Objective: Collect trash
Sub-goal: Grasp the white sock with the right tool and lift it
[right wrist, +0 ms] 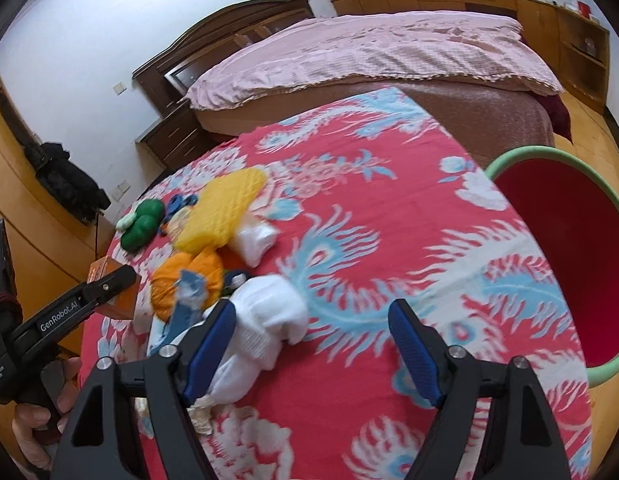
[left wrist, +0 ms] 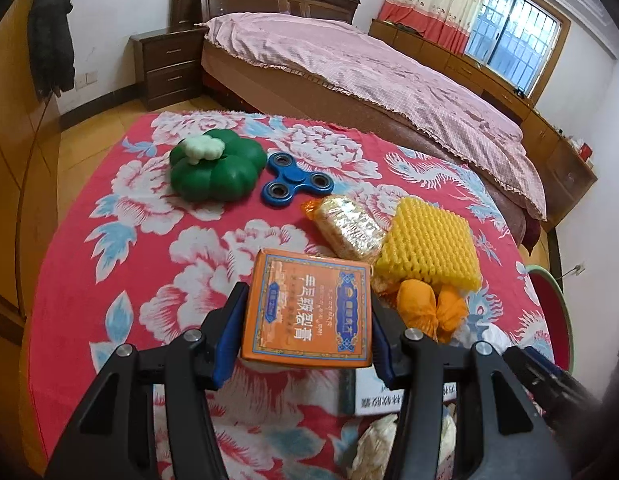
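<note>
Bedroom furniture fills the background: a bed [left wrist: 349, 64] with a pink cover in the upper part of both views, and a dark nightstand [left wrist: 169, 66] at the upper left. In front stands a table with a red flowered cloth [left wrist: 121, 280], where the trash and other small things lie.

At the bottom centre of the left wrist view, the left gripper [left wrist: 307, 320] has an orange box [left wrist: 309, 308] between its two blue pads. Both pads press on the side walls of the box, so I judge that it is gripped and lifted a little from the cloth, probably to carry it away as trash.

The right gripper [right wrist: 311, 346] stands wide apart at the bottom of its own view. A white sock bundle [right wrist: 265, 328] touches its left pad, but the other pad is well apart from it, so nothing is gripped there.

A red basin with a green rim [right wrist: 521, 158] waits at the right edge, just beside the table; I think the trash must go into it.

I count one orange box, one yellow foam net [left wrist: 429, 240], one wrapped snack bar [left wrist: 347, 226], one blue spinner [left wrist: 295, 180], one green pumpkin-shaped toy [left wrist: 215, 168], one orange cloth bundle [left wrist: 429, 308] and two white sock bundles.
</note>
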